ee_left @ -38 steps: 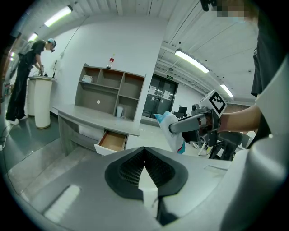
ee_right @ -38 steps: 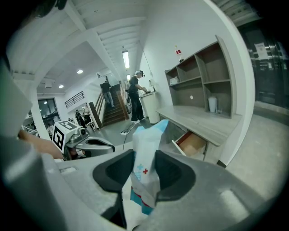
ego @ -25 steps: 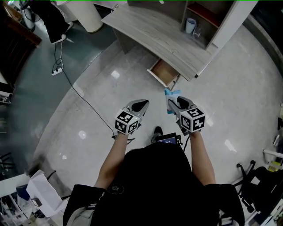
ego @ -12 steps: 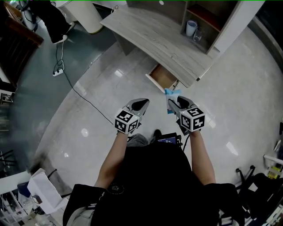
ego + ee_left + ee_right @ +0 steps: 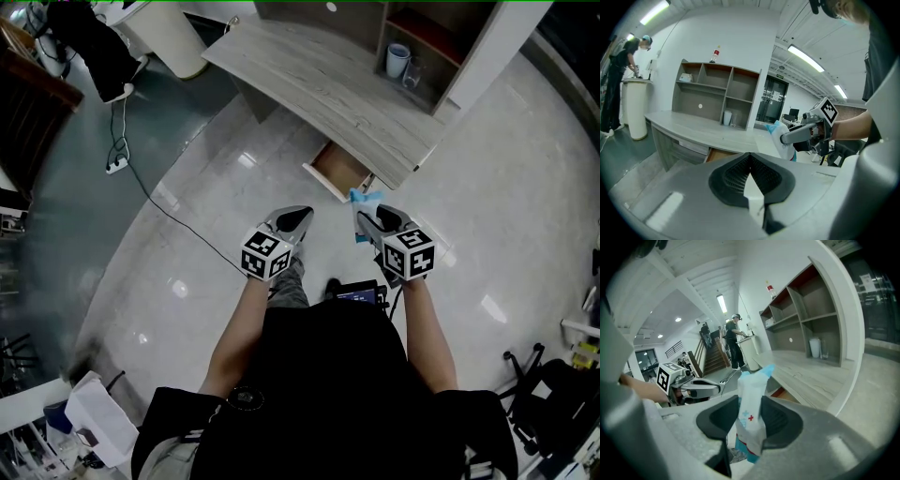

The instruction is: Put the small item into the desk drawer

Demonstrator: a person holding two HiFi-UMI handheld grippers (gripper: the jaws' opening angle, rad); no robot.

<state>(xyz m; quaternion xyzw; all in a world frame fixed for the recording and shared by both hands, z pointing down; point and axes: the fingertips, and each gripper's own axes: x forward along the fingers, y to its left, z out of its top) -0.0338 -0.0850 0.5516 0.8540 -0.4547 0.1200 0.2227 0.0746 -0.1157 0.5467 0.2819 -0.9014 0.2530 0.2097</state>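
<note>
A small white and blue packet (image 5: 751, 416) with a red cross stands upright between the jaws of my right gripper (image 5: 750, 420), which is shut on it. In the head view the packet (image 5: 364, 200) sticks out ahead of the right gripper (image 5: 372, 220), short of the open desk drawer (image 5: 339, 170). The drawer is pulled out under the grey wooden desk (image 5: 328, 80) and shows a bare brown bottom. My left gripper (image 5: 292, 220) hangs beside the right one with its jaws closed on nothing (image 5: 750, 180). From the left gripper view the packet (image 5: 782, 136) shows at the right.
A shelf unit (image 5: 422, 47) stands on the desk with a white cup (image 5: 399, 59) and a glass. A black cable (image 5: 159, 192) runs across the shiny floor to a power strip (image 5: 116, 165). A white round bin (image 5: 173, 37) stands left of the desk. A person (image 5: 733, 341) works far off.
The desk and drawer have slid slightly left and nearer in the head view as the person steps forward. Both grippers keep their pose and the packet stays held.
</note>
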